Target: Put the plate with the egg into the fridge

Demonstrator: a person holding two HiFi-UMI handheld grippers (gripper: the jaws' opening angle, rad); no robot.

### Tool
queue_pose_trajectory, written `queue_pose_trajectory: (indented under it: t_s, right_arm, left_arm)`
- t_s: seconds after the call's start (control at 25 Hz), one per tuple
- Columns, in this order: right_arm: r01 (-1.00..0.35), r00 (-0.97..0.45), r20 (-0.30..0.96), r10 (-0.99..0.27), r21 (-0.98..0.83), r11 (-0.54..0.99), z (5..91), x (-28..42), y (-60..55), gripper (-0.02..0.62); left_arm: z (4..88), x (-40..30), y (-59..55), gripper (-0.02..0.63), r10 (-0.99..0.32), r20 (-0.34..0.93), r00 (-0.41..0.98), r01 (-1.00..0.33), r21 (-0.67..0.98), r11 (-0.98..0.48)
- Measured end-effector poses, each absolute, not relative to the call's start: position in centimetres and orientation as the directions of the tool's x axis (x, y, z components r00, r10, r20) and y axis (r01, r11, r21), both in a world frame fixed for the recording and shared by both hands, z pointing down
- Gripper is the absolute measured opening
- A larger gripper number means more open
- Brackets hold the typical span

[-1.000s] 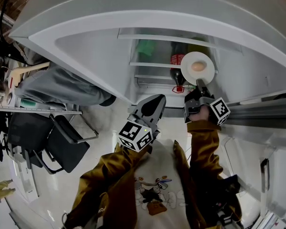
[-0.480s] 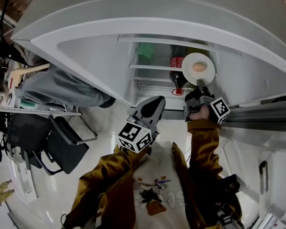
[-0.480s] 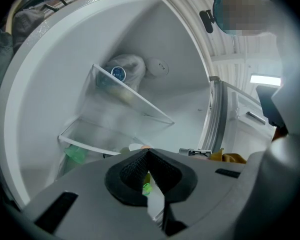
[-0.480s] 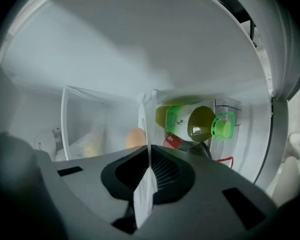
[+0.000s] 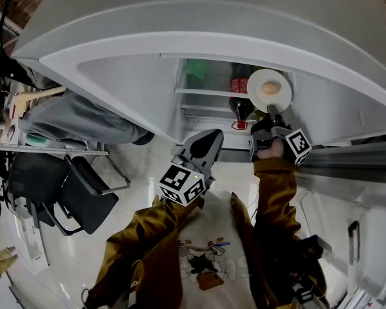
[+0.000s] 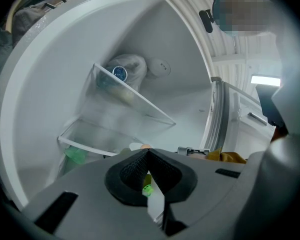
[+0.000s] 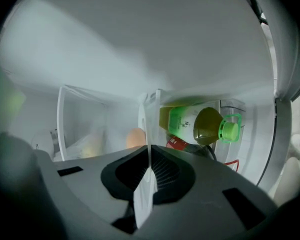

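A white plate [image 5: 269, 90] carrying a brown egg [image 5: 268, 89] is held at the open fridge [image 5: 199, 102], in front of its upper shelf. My right gripper [image 5: 270, 112] is shut on the plate's near rim. In the right gripper view the plate [image 7: 144, 115] stands edge-on between the pads of the right gripper [image 7: 149, 156], with the egg [image 7: 136, 137] to its left. My left gripper [image 5: 208, 136] hangs lower, before the fridge opening and left of the plate, shut and holding nothing. In the left gripper view the left gripper [image 6: 147, 153] points into the fridge.
A green-capped bottle [image 7: 200, 125] lies on its side just right of the plate, above a red-labelled bottle [image 5: 238, 85]. A green item [image 5: 196, 66] sits on the upper glass shelf [image 5: 206, 91]. The fridge door [image 5: 109, 76] swings open at left. A black chair [image 5: 83, 195] stands on the floor.
The right gripper and the plate have crept very slightly up and to the right, towards the shelf. The left gripper has not moved.
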State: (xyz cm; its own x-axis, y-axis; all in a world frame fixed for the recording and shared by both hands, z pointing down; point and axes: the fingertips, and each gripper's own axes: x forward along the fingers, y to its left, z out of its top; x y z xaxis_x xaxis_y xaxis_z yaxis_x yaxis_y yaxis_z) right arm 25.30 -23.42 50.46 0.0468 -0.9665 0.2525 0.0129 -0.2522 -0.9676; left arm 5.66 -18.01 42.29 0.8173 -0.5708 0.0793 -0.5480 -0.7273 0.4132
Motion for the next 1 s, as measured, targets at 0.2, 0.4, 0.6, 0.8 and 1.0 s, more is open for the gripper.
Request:
queue_pose_trajectory:
  t_s: [0.2,0.4,0.6,0.8,1.0]
  right_arm:
    - [0.023,0.049,0.255,-0.966,-0.967,-0.255,50.5,25.4,-24.0,0.018]
    - [0.045,0.049,0.27,-0.962,-0.962,-0.268,50.8,25.4,-24.4,0.018]
    - [0.049,0.048,0.274,-0.961,-0.961,-0.271,50.8,25.5,-24.8,0.018]
    - [0.062,0.055,0.278,-0.959,-0.96,-0.274,50.8,25.6,-25.0,0.018]
    - [0.066,0.047,0.297,-0.954,-0.954,-0.293,50.9,25.5,-25.2,0.018]
  left_arm:
    - [42.3,5.6,-18.5,0.008,-0.572,0.079,0.816,-0.549,0.416,-0.725]
    - [42.2,5.6,-18.8,0.008,-0.571,0.078,0.817,-0.547,0.42,-0.724]
    - [42.3,5.7,-19.1,0.008,-0.572,0.079,0.817,-0.547,0.423,-0.723]
    - [42.4,5.7,-19.2,0.008,-0.571,0.081,0.817,-0.547,0.424,-0.722]
    - [42.5,5.7,-19.2,0.008,-0.572,0.079,0.817,-0.546,0.426,-0.721]
